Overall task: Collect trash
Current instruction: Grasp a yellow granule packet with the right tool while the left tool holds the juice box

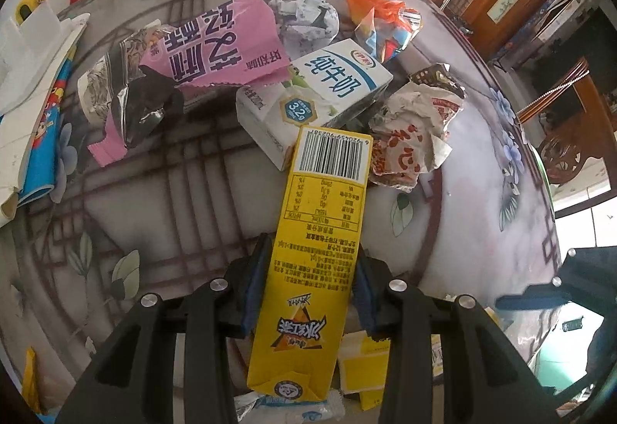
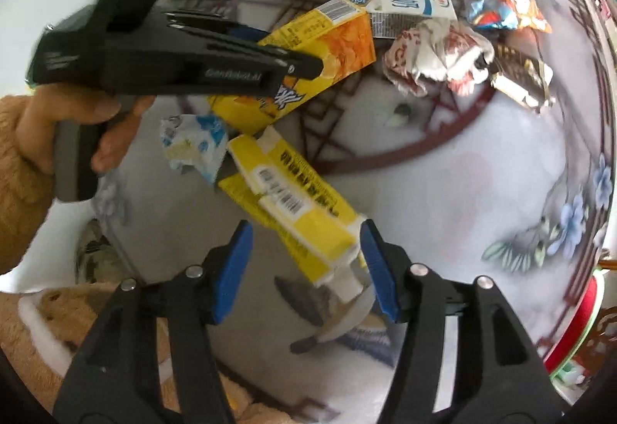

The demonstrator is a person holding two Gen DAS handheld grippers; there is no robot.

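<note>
Left wrist view shows the left claw (image 1: pixel 308 293) squeezed shut on a long yellow cardboard drink carton (image 1: pixel 320 242), with its blue pads on the two long sides. The far end of this carton, the one with the barcode, rests on a white milk carton with blue letters (image 1: pixel 324 92), which lies on the shiny patterned desk (image 1: pixel 173 200).

The yellow carton looks empty and light. It is stiff enough to hold by its sides, but a hard squeeze could dent it. The middle of the long sides looks like the best place to hold.

Right wrist view shows the right claw (image 2: pixel 306 269) open, pads not pressing. A second, squashed yellow and white carton (image 2: pixel 293 208) lies on the desk in front of the yellow drink carton, and its near end sits between the pads. It is bent and soft, so it may slip or fold.

Just right of the milk carton is a crumpled red and white paper wrapper (image 1: pixel 412 138). Behind and to the left of the milk carton is a torn pink foil bag (image 1: pixel 204 53). Behind and to its right is an orange and blue plastic wrapper (image 1: pixel 381 22). The pile is tight, so lifting one piece may drag another.
</note>
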